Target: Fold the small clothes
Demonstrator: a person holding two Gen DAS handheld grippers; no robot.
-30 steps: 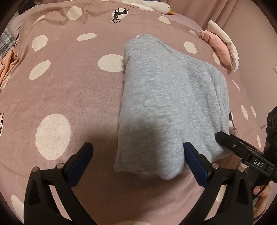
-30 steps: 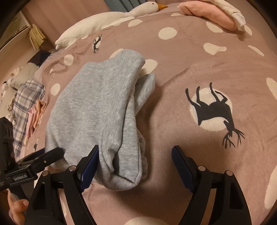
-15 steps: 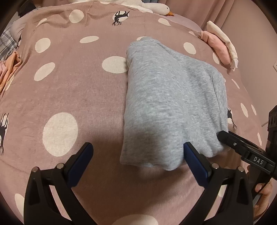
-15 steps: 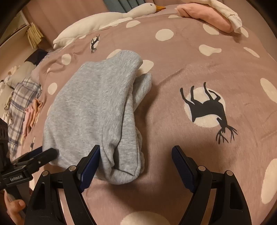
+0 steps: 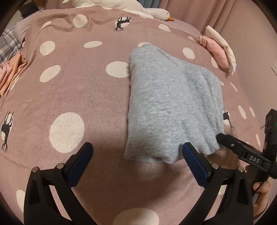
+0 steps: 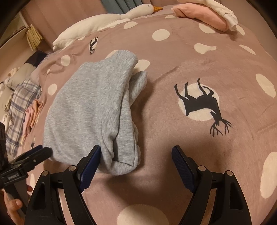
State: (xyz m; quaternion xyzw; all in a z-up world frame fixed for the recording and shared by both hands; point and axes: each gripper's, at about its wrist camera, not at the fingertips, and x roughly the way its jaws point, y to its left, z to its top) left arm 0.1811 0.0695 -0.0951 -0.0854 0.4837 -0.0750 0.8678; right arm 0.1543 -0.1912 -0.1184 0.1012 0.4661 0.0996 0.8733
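A folded grey garment lies on the pink polka-dot bedspread. It also shows in the right wrist view, folded over with its layered edge facing right. My left gripper is open and empty, just in front of the garment's near edge, its right finger next to the near corner. My right gripper is open and empty, its left finger beside the garment's near right corner. The right gripper's tip shows in the left wrist view at the garment's right corner.
A folded pink and white pile lies at the far right. A white goose plush lies along the far edge. Plaid cloth and peach clothes lie at the left. The bedspread has deer prints.
Both grippers have drawn back a little from the grey garment, which now lies slightly farther from the fingers. The garment lies still and both stay open.
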